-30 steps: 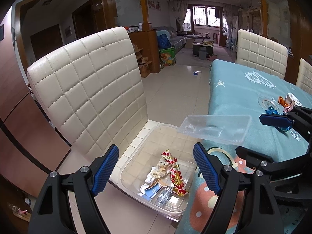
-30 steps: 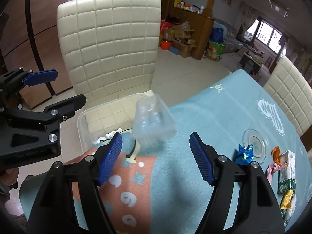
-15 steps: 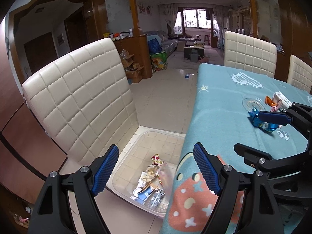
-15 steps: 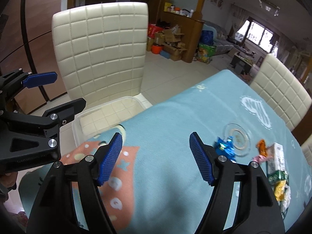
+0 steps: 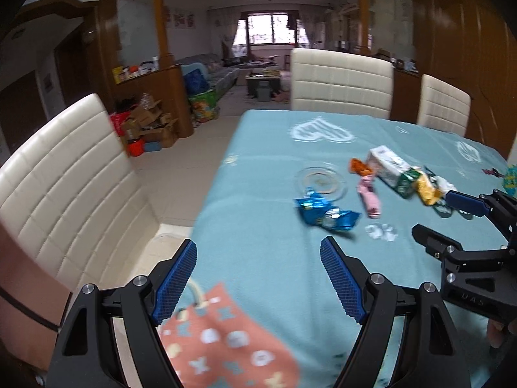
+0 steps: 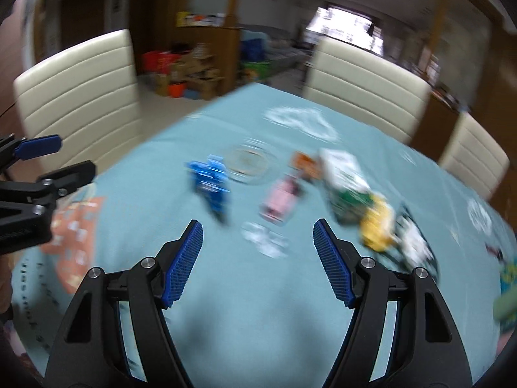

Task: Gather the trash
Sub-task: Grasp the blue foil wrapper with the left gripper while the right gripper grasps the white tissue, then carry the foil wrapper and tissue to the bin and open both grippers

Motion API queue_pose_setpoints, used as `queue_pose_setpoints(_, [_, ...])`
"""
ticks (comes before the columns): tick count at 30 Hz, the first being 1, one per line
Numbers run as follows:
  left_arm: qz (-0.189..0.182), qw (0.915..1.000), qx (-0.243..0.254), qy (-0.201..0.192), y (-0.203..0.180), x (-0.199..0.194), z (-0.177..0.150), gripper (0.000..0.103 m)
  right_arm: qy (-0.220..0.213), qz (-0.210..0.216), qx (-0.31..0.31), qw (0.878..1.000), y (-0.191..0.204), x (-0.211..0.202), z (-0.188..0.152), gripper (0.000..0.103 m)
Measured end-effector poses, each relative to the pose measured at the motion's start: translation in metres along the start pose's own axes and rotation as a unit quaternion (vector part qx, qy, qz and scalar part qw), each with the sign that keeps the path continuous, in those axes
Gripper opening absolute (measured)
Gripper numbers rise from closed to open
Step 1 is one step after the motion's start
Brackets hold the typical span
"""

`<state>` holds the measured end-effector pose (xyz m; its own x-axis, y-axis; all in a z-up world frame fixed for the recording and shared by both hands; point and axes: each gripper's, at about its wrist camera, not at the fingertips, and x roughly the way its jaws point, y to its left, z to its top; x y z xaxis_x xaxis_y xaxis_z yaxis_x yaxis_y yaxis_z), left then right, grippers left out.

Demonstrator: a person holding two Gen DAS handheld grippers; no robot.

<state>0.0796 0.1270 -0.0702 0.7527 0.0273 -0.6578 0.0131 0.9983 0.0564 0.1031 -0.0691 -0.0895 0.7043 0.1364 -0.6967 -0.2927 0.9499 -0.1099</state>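
On the teal cloth ahead of me lie a crumpled blue wrapper (image 5: 324, 214), a pink one (image 5: 467, 199) beside it, an orange scrap (image 5: 361, 166), and a white-green carton (image 5: 392, 169) touching a yellow packet (image 5: 427, 190).

wrappers (image 5: 326, 215) on table (image 5: 265, 161); carton (image 5: 387, 165) right of dish (image 5: 320, 181) | chair (image 5: 341, 80) behind table

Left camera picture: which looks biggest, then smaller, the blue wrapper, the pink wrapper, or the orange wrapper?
1. Blue wrapper, biggest, though it also lies nearest the camera.
2. Pink wrapper.
3. Orange wrapper, smallest, but farthest away, so its rank against the pink one is unsure.
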Motion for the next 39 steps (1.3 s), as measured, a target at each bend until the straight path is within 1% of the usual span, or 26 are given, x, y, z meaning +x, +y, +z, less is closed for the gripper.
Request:
queue_pose_setpoints(3, [-0.015, 0.9998, 0.006, 0.010, -0.028, 0.014, 0.008, 0.077, 0.016, -0.025, 0.039, 0.999, -0.049, 0.002, -0.017, 0.072])
queue_pose_setpoints(7, [-0.030, 0.9986, 0.004, 0.044, -0.057, 0.047, 0.015, 0.077, 0.032, -0.058, 0.061, 0.996, -0.094, 0.011, -0.032, 0.072])
queue_pose_setpoints(12, [-0.027, 0.9965, -0.013, 0.078, -0.071, 0.080, 0.018, 0.077, 0.059, -0.070, 0.102, 0.991, -0.148, 0.042, -0.042, 0.072])
queue_pose_setpoints(14, [-0.024, 0.9953, -0.022, 0.091, -0.074, 0.094, 0.020, 0.077, 0.064, -0.068, 0.112, 0.989, -0.159, 0.054, -0.039, 0.072])
queue_pose_setpoints(16, [-0.011, 0.9950, -0.018, 0.098, -0.077, 0.105, 0.021, 0.077, 0.066, -0.067, 0.117, 0.989, -0.166, 0.065, -0.036, 0.072])
queue_pose_setpoints(17, [0.000, 0.9948, -0.012, 0.101, -0.080, 0.112, 0.023, 0.077, 0.066, -0.070, 0.117, 0.988, -0.169, 0.072, -0.034, 0.072])
queue_pose_setpoints(19, [0.009, 0.9944, -0.004, 0.106, -0.083, 0.120, 0.024, 0.077, 0.070, -0.084, 0.118, 0.987, -0.174, 0.084, -0.031, 0.071])
queue_pose_setpoints(21, [0.018, 0.9937, 0.005, 0.110, -0.086, 0.129, 0.024, 0.077, 0.076, -0.088, 0.126, 0.985, -0.179, 0.096, -0.029, 0.070])
queue_pose_setpoints(22, [0.021, 0.9934, 0.009, 0.112, -0.088, 0.133, 0.024, 0.077, 0.080, -0.089, 0.130, 0.984, -0.180, 0.101, -0.029, 0.064])
queue_pose_setpoints(23, [0.021, 0.9930, 0.014, 0.116, -0.090, 0.137, 0.024, 0.077, 0.085, -0.087, 0.132, 0.984, -0.181, 0.104, -0.031, 0.050])
queue_pose_setpoints(24, [0.021, 0.9924, 0.019, 0.120, -0.092, 0.141, 0.023, 0.077, 0.079, -0.079, 0.139, 0.984, -0.182, 0.105, -0.031, 0.047])
queue_pose_setpoints(25, [0.022, 0.9924, 0.021, 0.119, -0.093, 0.142, 0.023, 0.071, 0.078, -0.077, 0.139, 0.984, -0.183, 0.106, -0.032, 0.032])
queue_pose_setpoints(26, [0.024, 0.9926, 0.024, 0.116, -0.094, 0.142, 0.023, 0.063, 0.077, -0.077, 0.138, 0.984, -0.182, 0.105, -0.032, 0.030])
queue_pose_setpoints(27, [0.018, 0.9932, 0.023, 0.113, -0.093, 0.142, 0.024, 0.046, 0.075, -0.080, 0.137, 0.985, -0.181, 0.103, -0.032, 0.028])
queue_pose_setpoints(28, [0.008, 0.9930, 0.023, 0.115, -0.094, 0.141, 0.025, 0.033, 0.069, -0.082, 0.138, 0.985, -0.180, 0.100, -0.033, 0.027])
queue_pose_setpoints(30, [0.006, 0.9927, 0.024, 0.118, -0.095, 0.138, 0.025, 0.032, 0.060, -0.077, 0.142, 0.985, -0.179, 0.091, -0.032, 0.027])
queue_pose_setpoints(32, [0.004, 0.9937, 0.030, 0.108, -0.096, 0.130, 0.025, 0.031, 0.052, -0.070, 0.138, 0.986, -0.174, 0.081, -0.030, 0.026])
queue_pose_setpoints(36, [-0.003, 0.9957, 0.033, 0.087, -0.093, 0.107, 0.027, 0.030, 0.040, -0.049, 0.122, 0.990, -0.154, 0.061, -0.025, 0.026])
queue_pose_setpoints(39, [-0.006, 0.9967, 0.039, 0.071, -0.090, 0.086, 0.027, 0.030, 0.031, -0.028, 0.102, 0.994, -0.132, 0.046, -0.022, 0.026])
